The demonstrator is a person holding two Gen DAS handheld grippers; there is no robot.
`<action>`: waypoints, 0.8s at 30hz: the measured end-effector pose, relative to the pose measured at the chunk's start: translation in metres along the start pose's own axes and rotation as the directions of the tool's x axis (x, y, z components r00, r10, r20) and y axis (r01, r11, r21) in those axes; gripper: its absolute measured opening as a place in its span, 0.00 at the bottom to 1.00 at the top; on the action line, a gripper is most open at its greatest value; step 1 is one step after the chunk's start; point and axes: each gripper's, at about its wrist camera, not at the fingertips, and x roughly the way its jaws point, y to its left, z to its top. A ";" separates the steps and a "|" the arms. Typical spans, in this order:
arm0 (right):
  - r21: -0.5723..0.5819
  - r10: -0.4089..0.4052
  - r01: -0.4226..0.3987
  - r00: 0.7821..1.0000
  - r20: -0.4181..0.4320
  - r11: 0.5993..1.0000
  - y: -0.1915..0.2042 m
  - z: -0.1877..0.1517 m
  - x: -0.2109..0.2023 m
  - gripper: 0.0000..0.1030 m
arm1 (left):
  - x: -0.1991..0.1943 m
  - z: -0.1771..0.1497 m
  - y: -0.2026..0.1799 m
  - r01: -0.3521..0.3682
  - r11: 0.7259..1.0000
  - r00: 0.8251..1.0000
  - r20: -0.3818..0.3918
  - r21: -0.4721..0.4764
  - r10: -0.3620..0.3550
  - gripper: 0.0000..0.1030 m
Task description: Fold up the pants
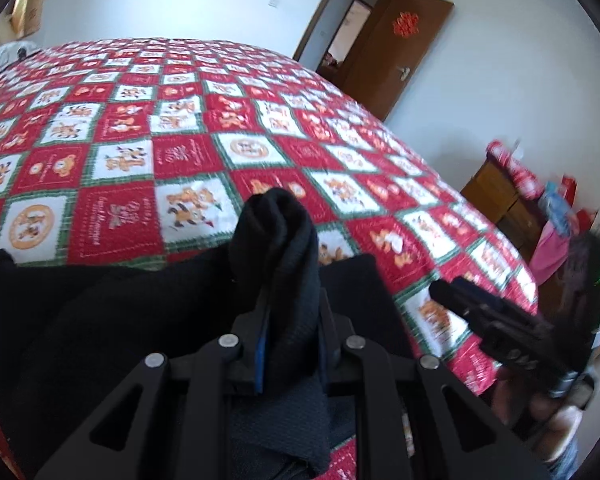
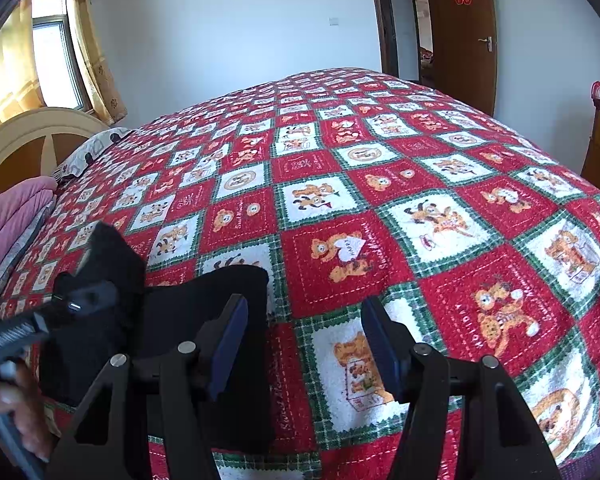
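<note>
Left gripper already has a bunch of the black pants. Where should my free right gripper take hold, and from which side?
Probably the pants' free edge lying flat on the quilt, just left of the open right gripper. Come in low from the right, one finger sliding under that edge. It lies single and exposed there, while the left gripper holds the bunched part raised.
</note>
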 end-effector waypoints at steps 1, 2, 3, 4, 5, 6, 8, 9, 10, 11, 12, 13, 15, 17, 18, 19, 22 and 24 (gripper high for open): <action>0.011 0.024 -0.024 1.000 0.000 1.000 -0.001 0.000 0.000 0.59 | 0.003 -0.002 -0.003 -0.009 1.000 1.000 -0.001 0.008 0.009 0.21; 0.023 0.048 -0.048 0.999 -0.003 0.999 -0.001 -0.001 0.001 0.59 | 0.007 -0.004 -0.007 -0.015 1.000 1.000 -0.006 0.015 0.015 0.22; 0.038 0.071 -0.071 0.997 -0.007 0.997 -0.002 -0.001 0.002 0.59 | 0.008 -0.006 -0.011 -0.010 1.000 1.000 -0.008 0.024 0.010 0.23; 0.057 0.092 -0.091 0.996 -0.011 0.994 -0.005 -0.001 0.003 0.59 | 0.007 -0.009 -0.016 -0.005 0.999 1.000 -0.004 0.038 0.005 0.24; 0.065 0.091 -0.090 0.996 -0.011 0.994 -0.007 -0.001 0.003 0.59 | 0.005 -0.009 -0.018 0.002 0.999 1.000 -0.002 0.049 -0.002 0.27; 0.068 0.081 -0.080 0.997 -0.009 0.994 -0.008 -0.001 0.003 0.59 | 0.001 -0.010 -0.021 0.023 0.998 1.000 0.004 0.058 -0.023 0.30; 0.078 0.056 -0.056 0.998 0.000 0.995 -0.013 0.000 0.003 0.59 | -0.012 -0.011 -0.025 0.061 0.996 0.998 0.031 0.064 -0.063 0.36; 0.091 0.053 -0.053 0.999 0.002 0.994 -0.016 0.000 0.003 0.59 | -0.020 -0.011 -0.027 0.073 0.994 0.996 0.048 0.077 -0.077 0.45; 0.105 0.057 -0.057 0.998 0.003 0.993 -0.019 0.000 0.003 0.59 | -0.027 -0.011 -0.030 0.079 0.993 0.994 0.070 0.093 -0.086 0.50; 0.115 0.066 -0.066 0.998 0.005 0.991 -0.020 0.000 0.002 0.59 | -0.037 -0.012 -0.031 0.078 0.991 0.991 0.098 0.109 -0.089 0.60; 0.116 0.072 -0.072 0.997 0.006 0.991 -0.020 0.000 0.002 0.59 | -0.046 -0.013 -0.031 0.071 0.990 0.988 0.127 0.126 -0.087 0.66; 0.115 0.086 -0.086 0.996 0.007 0.990 -0.018 0.000 0.001 0.59 | -0.052 -0.013 -0.030 0.058 0.989 0.986 0.144 0.138 -0.078 0.68; 0.123 0.171 -0.169 0.985 -0.005 0.978 -0.013 -0.001 0.001 0.59 | -0.063 -0.015 -0.022 0.000 0.987 0.986 0.165 0.163 -0.028 0.70; 0.145 0.287 -0.280 0.958 -0.029 0.949 -0.006 -0.002 0.002 0.63 | -0.071 -0.020 -0.009 -0.088 0.980 0.982 0.181 0.177 0.056 0.70; 0.146 0.311 -0.302 0.950 -0.041 0.942 -0.002 -0.003 0.003 0.64 | -0.073 -0.022 -0.002 -0.122 0.978 0.978 0.189 0.171 0.089 0.70; 0.144 0.326 -0.316 0.944 -0.052 0.938 0.003 -0.004 0.003 0.64 | -0.075 -0.025 0.007 -0.152 0.976 0.973 0.197 0.158 0.119 0.70; 0.134 0.370 -0.356 0.923 -0.100 0.925 0.019 -0.011 0.007 0.64 | -0.077 -0.036 0.035 -0.231 0.969 0.955 0.209 0.092 0.208 0.73; 0.110 0.359 -0.346 0.923 -0.141 0.932 0.032 -0.018 0.012 0.64 | -0.073 -0.042 0.053 -0.244 0.969 0.954 0.189 0.030 0.234 0.73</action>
